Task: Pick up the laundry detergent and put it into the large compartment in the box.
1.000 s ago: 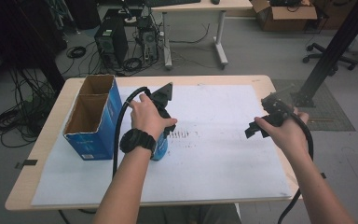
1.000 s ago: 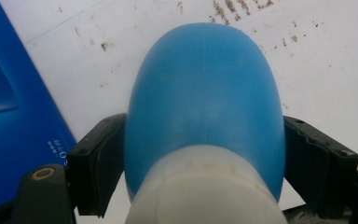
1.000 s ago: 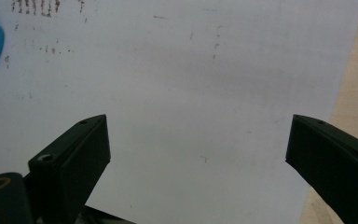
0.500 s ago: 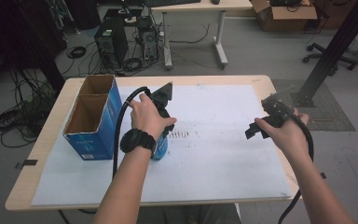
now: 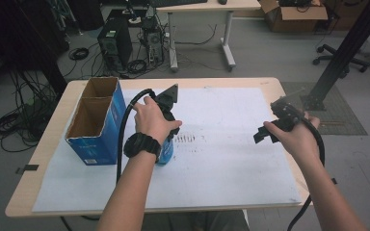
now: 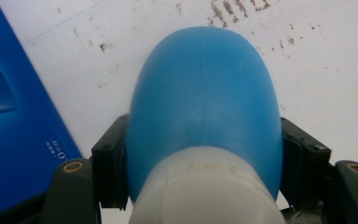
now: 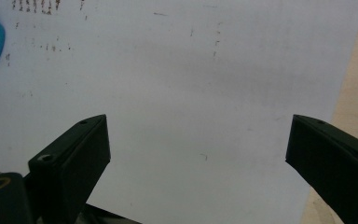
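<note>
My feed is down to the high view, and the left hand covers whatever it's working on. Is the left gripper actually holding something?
Observer: Yes. In the left gripper view, the left gripper is shut on a blue bottle, one jaw on each side of its body.
Operator: Does the bottle have a cap?
Observer: Its near end is a white part, close to the camera; I cannot tell if it is a cap.
Operator: And the right gripper?
Observer: The right gripper is open, jaws wide apart over the white sheet, holding nothing.

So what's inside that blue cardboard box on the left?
The blue cardboard box is open-topped with two compartments. Their bare brown inner walls show and nothing sticks up, but the compartment bottoms are hidden in shadow.
</note>
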A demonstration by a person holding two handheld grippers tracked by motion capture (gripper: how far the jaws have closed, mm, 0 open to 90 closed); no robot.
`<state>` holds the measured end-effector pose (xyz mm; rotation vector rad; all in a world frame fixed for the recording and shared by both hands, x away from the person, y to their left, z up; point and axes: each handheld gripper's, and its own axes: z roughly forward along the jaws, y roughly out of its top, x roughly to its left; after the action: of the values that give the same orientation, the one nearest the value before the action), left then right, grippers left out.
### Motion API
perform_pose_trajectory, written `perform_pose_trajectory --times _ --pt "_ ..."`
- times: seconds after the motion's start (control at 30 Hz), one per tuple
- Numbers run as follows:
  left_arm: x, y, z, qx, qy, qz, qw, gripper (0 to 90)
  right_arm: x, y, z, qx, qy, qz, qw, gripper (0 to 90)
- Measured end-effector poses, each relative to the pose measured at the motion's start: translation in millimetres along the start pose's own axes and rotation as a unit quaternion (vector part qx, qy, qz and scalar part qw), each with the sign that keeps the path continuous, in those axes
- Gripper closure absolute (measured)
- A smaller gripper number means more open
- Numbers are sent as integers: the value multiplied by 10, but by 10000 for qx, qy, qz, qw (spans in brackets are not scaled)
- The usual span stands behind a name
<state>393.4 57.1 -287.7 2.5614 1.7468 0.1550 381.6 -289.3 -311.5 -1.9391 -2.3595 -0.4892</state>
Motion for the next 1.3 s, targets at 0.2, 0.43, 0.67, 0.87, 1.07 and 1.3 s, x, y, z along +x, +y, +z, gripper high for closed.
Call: perform_pose_trajectory --times 0.2,0.43,0.67,0.87,1.07,1.3 --pt "5 -1 -4 -12 -5 -34 10000 354 -5 -4 2 -3 0 -5 10000 66" --pt "15 6 -8 22 -10 -44 10000 365 -7 -7 4 6 0 5 10000 66" --pt "16 15 -11 64 -1 -41 10000 369 -8 -3 -5 -3 4 -5 10000 65" --pt "12 19 -13 75 2 -46 10000 371 -7 -1 -12 -7 7 3 10000 65" --pt "18 28 -26 137 -29 25 9999 372 -6 1 -19 -5 6 7 10000 66" --pt "26 27 -124 143 -115 81 9998 373 7 1 -45 -13 25 18 10000 68"
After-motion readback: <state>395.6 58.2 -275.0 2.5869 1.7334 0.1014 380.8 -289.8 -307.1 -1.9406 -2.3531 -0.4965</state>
